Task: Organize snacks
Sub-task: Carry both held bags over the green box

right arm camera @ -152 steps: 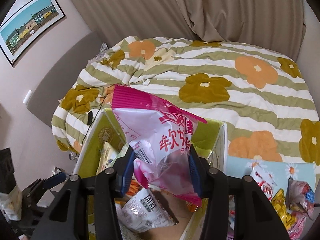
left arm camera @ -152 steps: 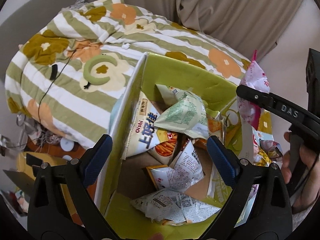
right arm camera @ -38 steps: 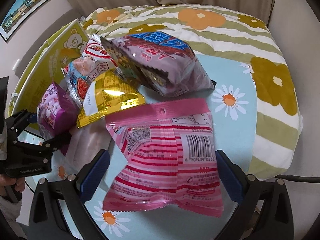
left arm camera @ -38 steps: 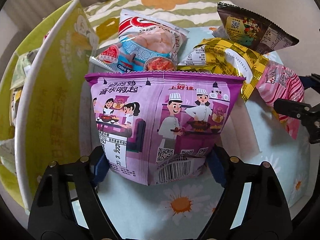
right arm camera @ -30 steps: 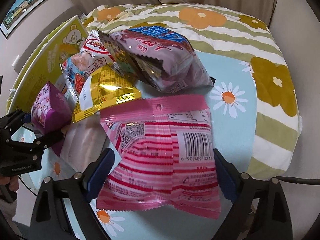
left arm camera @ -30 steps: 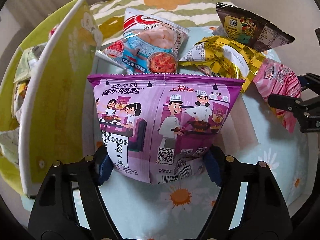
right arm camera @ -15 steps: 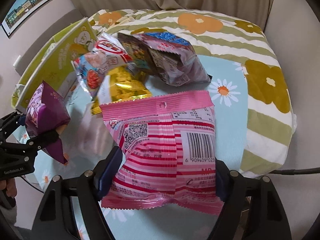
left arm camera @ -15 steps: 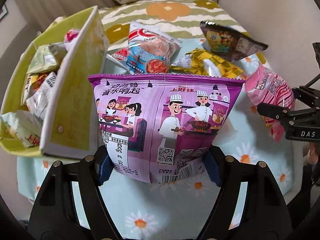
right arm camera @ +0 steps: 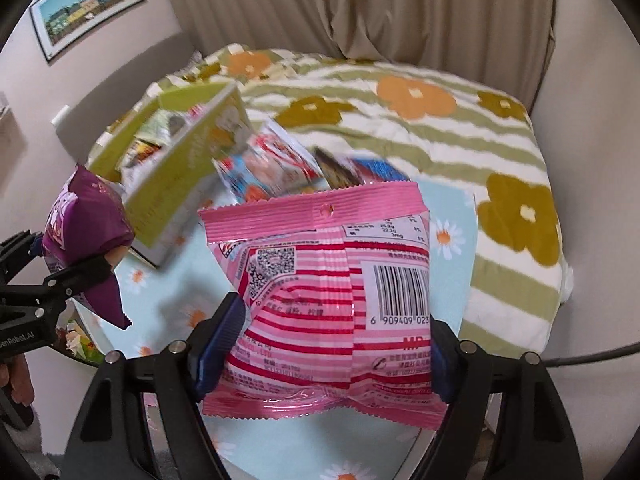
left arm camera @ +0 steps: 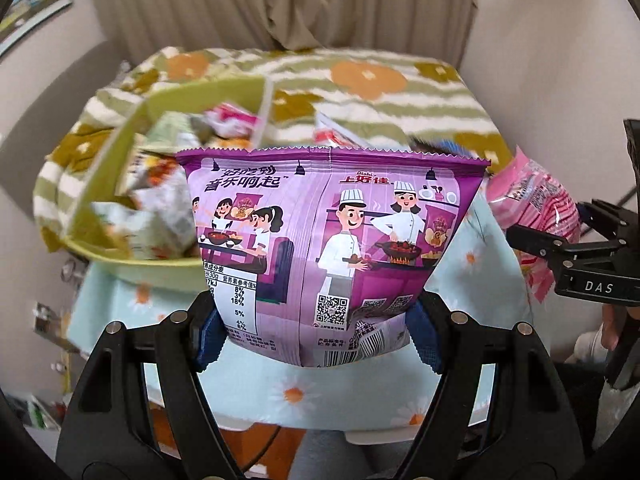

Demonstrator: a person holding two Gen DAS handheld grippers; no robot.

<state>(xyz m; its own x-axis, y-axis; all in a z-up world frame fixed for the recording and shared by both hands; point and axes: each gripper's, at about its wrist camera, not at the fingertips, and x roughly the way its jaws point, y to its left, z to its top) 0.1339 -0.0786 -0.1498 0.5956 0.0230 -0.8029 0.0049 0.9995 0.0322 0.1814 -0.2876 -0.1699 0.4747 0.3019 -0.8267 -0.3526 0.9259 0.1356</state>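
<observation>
My left gripper (left arm camera: 316,336) is shut on a purple snack bag (left arm camera: 328,248) and holds it up above the daisy-print table (left arm camera: 288,396); the bag also shows at the left of the right wrist view (right arm camera: 86,220). My right gripper (right arm camera: 320,356) is shut on a pink striped snack bag (right arm camera: 336,296), lifted off the table; it shows at the right of the left wrist view (left arm camera: 532,200). The green box (left arm camera: 120,168) stands behind and to the left, with several snack bags inside. It also shows in the right wrist view (right arm camera: 176,176).
More snack bags (right arm camera: 272,168) lie on the table (right arm camera: 180,300) right of the box, blurred. A bed with a flowered striped cover (right arm camera: 440,120) lies behind. Curtains (left arm camera: 280,4) hang at the back. A framed picture (right arm camera: 88,8) hangs on the left wall.
Both grippers have closed on their bags and lifted them off the table. The views have pulled up and back, so the box and table look smaller and farther.
</observation>
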